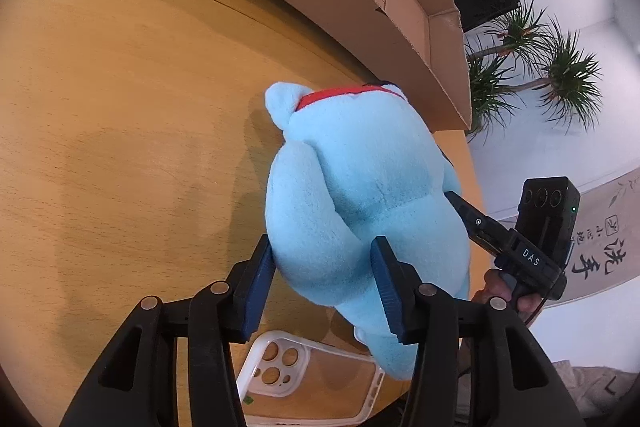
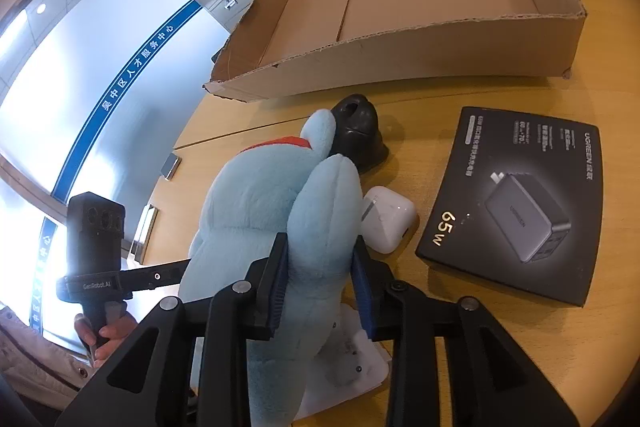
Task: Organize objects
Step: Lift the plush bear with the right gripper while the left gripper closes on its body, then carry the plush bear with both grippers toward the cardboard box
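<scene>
Both claws are on the blue plush toy (image 1: 360, 195) on my wooden table (image 1: 120, 147). Left gripper (image 1: 324, 287): jaws partly closed, blue pads against the toy's lower end on either side, so I read that as a grip. Right gripper (image 2: 320, 283): jaws narrow, pads squeezing one of the toy's limbs, fabric visibly pinched between them. In the left view the right gripper comes in from 4 o'clock, its finger (image 1: 472, 219) pressed into the plush; a hand (image 1: 500, 291) holds its handle. The toy has a red collar (image 1: 340, 95) at its far end, toward 12 o'clock. The cardboard box (image 2: 400, 67) sits open beyond the toy at 12 to 1 o'clock, near but apart from it. A clear phone case (image 1: 312, 379) lies under the toy's near end at 6 o'clock. From the right camera: black charger box (image 2: 516, 207) at 3 o'clock, white earbud case (image 2: 388, 219) just beside the toy, and a black object (image 2: 360, 135) behind the toy's head, possibly a tape dispenser, hard to tell.
</scene>
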Tool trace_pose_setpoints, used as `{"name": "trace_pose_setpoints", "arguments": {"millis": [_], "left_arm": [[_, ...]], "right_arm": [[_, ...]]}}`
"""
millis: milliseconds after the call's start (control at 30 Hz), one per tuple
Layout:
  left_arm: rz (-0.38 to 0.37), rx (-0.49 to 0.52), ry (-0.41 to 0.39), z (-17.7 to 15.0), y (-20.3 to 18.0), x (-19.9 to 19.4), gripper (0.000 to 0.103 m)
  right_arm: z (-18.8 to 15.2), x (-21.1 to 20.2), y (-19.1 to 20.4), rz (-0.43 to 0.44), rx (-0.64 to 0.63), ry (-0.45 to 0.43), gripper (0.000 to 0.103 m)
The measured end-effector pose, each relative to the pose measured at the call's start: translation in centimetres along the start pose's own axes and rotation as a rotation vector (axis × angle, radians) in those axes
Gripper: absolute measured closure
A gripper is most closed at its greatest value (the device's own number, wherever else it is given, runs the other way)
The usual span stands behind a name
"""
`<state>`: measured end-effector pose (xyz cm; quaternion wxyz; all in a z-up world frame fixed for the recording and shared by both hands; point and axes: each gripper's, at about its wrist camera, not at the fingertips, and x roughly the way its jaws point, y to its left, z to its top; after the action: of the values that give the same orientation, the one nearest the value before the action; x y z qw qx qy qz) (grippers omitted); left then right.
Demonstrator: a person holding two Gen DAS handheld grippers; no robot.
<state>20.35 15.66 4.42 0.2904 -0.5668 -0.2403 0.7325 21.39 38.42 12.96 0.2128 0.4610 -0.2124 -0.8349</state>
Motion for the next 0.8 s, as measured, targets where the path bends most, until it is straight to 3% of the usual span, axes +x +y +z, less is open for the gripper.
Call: {"name": "trace_pose_setpoints", "arguments": {"millis": [233,300,800], "left_arm": [[0.06,0.045,-0.001,0.0,-1.0,0.5,0.056],[0.076,0.054,-0.009,-0.1,-0.9,0.5,0.063],[0.089,0.169,-0.093,0.1,-2.7,-1.3,0.068]], "right_arm": [[-0.2,0.2,0.1,0.026,-0.007,0.005,0.075],[-0.3,0.3,0.4,0.033,-0.013,0.004,0.075],[-0.5,-1.0,1.1,0.025,-0.049,-0.034,0.079]]}}
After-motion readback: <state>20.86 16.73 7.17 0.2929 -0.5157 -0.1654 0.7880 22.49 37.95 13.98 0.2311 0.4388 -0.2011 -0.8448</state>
